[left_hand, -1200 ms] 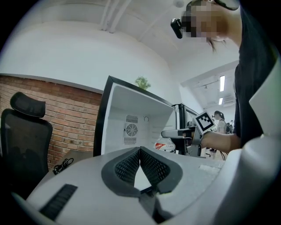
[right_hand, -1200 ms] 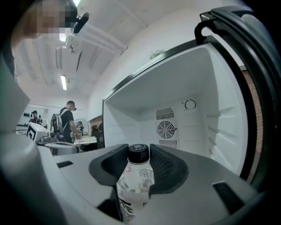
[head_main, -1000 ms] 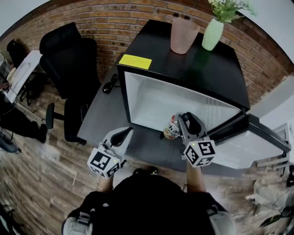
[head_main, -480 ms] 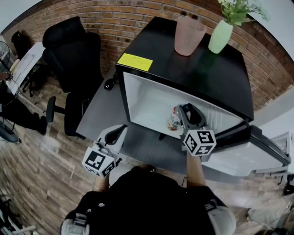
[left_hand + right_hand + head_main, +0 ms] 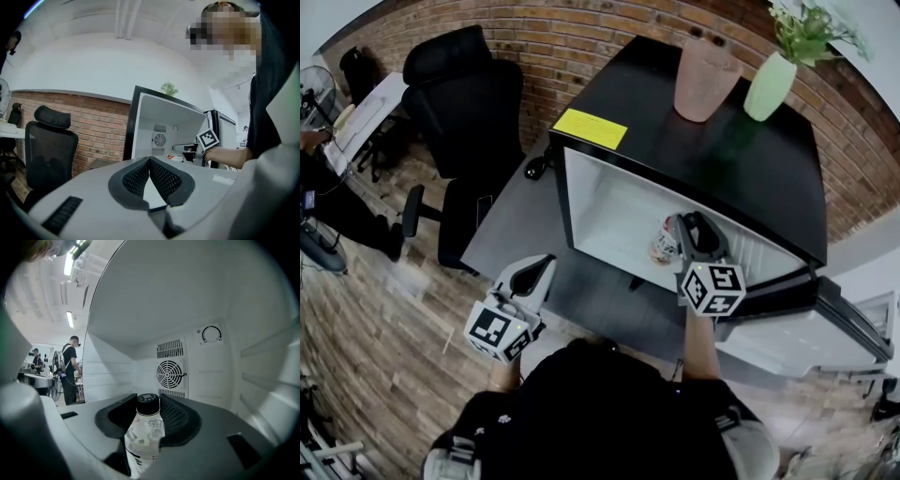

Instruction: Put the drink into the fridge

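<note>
A: Right gripper point(image 5: 680, 225): what are we seeing?
B: We are seeing its jaws standing wide and pinching the drink bottle point(image 5: 664, 246) by the body. In the right gripper view the pads point(image 5: 174, 416) are pressing both sides below the black cap.
A: Where is the bottle?
B: We are logging it upright inside the open front of the fridge point(image 5: 609, 211), facing the fan grille point(image 5: 170, 374) on the back wall. We cannot tell whether it is touching the fridge floor.
A: Left gripper point(image 5: 542, 270)?
B: Its jaws are meeting at the tips with nothing between them. It is hovering over the grey table point(image 5: 511, 230), apart from the fridge.
A: Surroundings?
B: The fridge is sitting on the table, its door point(image 5: 806, 337) swung open at right. A pink cup point(image 5: 705, 77), a green vase point(image 5: 769, 84) and a yellow note point(image 5: 590, 127) are resting on its black top. Beyond are an office chair point(image 5: 464, 94), a brick wall point(image 5: 581, 37) and a wooden floor point(image 5: 384, 356).
A: Arms?
B: The right forearm point(image 5: 701, 342) is reaching forward into the opening. The left gripper is hanging low, close to the body.
</note>
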A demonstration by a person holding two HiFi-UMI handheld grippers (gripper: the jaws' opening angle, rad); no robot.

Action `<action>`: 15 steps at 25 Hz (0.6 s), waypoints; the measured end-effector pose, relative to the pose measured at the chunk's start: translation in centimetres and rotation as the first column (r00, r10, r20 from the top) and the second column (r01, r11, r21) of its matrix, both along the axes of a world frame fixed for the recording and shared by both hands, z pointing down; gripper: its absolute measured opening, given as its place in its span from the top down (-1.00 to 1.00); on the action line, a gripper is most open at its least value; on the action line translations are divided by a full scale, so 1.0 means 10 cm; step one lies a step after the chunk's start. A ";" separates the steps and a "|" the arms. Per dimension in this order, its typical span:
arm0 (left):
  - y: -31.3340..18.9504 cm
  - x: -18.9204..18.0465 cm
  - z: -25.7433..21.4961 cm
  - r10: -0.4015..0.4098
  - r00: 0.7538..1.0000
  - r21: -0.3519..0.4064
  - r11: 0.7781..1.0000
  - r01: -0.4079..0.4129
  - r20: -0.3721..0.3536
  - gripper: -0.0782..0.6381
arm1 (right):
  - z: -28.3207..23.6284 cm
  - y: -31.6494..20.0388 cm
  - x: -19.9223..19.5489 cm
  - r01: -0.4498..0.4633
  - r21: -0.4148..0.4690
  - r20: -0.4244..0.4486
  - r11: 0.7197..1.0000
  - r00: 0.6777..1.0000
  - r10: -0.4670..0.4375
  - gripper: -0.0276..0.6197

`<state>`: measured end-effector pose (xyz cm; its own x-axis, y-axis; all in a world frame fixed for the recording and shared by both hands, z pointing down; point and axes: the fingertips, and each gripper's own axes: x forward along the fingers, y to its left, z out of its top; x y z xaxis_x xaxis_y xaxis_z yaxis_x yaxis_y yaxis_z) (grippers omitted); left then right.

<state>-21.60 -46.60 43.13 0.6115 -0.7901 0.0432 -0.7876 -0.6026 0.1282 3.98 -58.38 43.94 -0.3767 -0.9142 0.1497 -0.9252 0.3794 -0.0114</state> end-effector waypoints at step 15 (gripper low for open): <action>0.12 0.05 0.03 0.003 1.000 -0.015 1.000 -0.003 0.018 0.77 | 0.05 0.07 0.06 -0.021 0.014 -0.027 1.000 0.999 0.021 0.44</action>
<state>-21.11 -45.39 43.40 0.6128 -0.7875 0.0656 -0.7882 -0.6031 0.1229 4.60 -57.68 44.48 -0.3535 -0.9238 0.1470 -0.9327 0.3601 0.0195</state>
